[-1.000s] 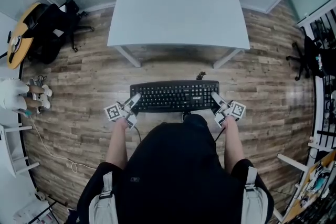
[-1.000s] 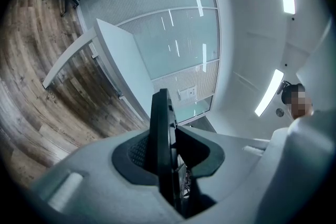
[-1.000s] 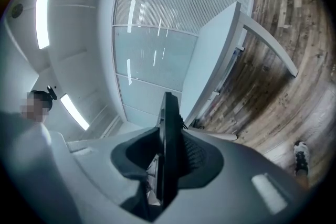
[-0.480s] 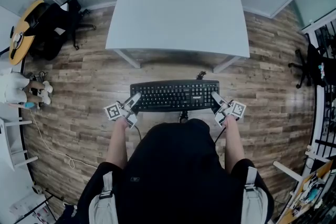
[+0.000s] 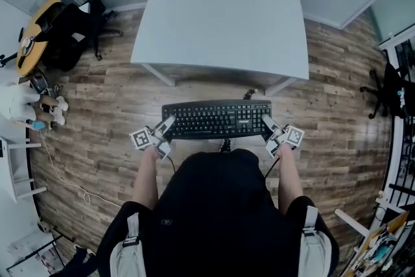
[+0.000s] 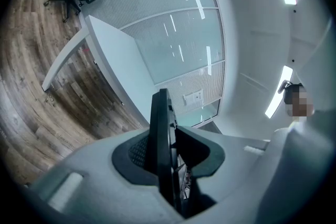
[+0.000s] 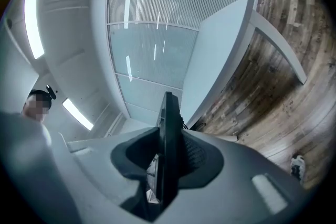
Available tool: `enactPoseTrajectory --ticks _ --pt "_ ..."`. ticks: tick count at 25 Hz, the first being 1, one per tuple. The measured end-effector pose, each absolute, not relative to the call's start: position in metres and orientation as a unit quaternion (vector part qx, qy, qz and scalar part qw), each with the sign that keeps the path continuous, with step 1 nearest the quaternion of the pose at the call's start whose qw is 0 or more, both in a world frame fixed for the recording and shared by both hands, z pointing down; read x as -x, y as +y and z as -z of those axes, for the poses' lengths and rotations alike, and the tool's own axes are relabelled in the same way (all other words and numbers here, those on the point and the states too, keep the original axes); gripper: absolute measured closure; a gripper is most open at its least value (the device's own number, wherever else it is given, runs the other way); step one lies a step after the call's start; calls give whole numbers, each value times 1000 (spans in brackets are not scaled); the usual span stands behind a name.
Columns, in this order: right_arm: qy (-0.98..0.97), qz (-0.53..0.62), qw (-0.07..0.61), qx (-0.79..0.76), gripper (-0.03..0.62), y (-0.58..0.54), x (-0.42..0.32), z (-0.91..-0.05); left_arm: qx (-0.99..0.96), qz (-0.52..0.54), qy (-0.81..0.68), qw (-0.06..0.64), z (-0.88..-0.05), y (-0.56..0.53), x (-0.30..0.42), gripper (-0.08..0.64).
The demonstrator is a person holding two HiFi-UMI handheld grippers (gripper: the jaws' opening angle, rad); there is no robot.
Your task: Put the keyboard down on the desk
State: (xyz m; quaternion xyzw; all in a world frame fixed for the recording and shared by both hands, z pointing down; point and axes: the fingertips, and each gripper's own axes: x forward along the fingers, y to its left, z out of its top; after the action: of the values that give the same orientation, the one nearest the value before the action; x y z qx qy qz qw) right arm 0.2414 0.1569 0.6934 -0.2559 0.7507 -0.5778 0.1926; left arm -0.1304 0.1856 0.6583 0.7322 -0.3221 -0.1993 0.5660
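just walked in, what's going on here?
A person is carrying a black keyboard by its two ends, with the left claw shut on one end and the right claw shut on the other. The keyboard is held level over the wood floor, just short of the white desk. It has not been put down yet.

Kbd (image 5: 216, 119) legends too small (head view), guitar (image 5: 29, 42) part-hidden by chair (image 5: 72, 26)
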Motion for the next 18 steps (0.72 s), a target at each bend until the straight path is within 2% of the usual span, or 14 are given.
enactPoseTrajectory --ticks 18 --pt "747 597 177 235 480 108 -268 -706 -726 210 -351 553 -658 161 101 454"
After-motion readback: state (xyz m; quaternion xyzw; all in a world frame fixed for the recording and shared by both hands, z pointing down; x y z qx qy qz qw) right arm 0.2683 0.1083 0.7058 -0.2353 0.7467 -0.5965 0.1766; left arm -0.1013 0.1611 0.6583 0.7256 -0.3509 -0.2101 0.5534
